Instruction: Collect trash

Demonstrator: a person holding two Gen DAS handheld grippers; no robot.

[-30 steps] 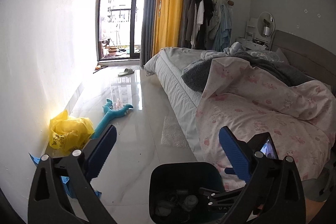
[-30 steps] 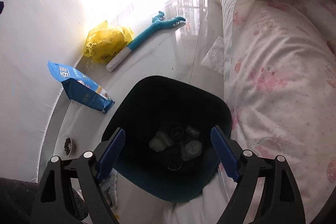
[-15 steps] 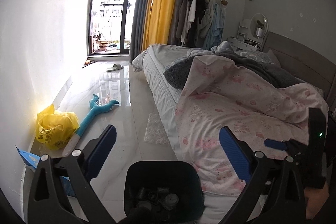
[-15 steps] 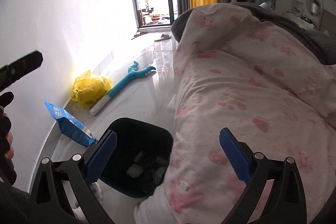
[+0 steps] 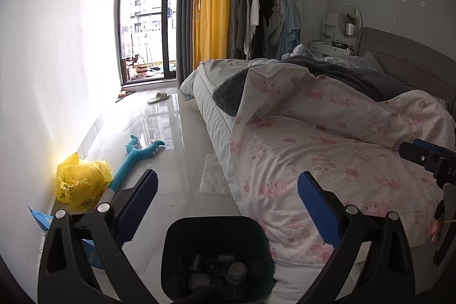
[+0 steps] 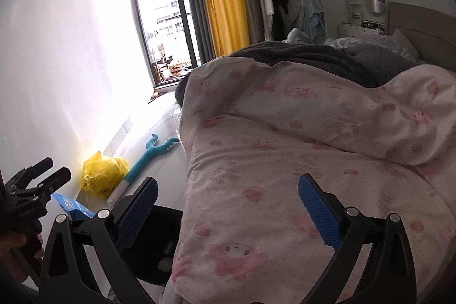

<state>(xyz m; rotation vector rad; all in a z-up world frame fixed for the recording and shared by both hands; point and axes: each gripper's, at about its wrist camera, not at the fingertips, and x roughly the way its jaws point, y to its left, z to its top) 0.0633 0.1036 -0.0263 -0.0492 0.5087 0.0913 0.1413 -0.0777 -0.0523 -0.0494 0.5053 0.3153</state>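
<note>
A black trash bin (image 5: pixel 216 255) stands on the floor beside the bed, with crumpled scraps inside. My left gripper (image 5: pixel 228 204) is open and empty, held above the bin. My right gripper (image 6: pixel 228 207) is open and empty, over the pink duvet (image 6: pixel 313 161); the bin (image 6: pixel 159 244) shows partly behind its left finger. A yellow plastic bag (image 5: pixel 81 184) and a blue packet (image 6: pixel 72 205) lie by the wall. A clear bubble-wrap sheet (image 5: pixel 213 178) lies on the floor beside the bed.
A teal long-handled toy (image 5: pixel 136 155) lies on the glossy tile floor. A slipper (image 5: pixel 158 97) sits near the balcony door. The bed (image 5: pixel 327 133) fills the right side. Clothes hang on a rack (image 5: pixel 268 16) by the curtains.
Both grippers have lifted and tilted up. The right one swung from over the bin to over the duvet. The left gripper now shows at the left edge of the right wrist view.
</note>
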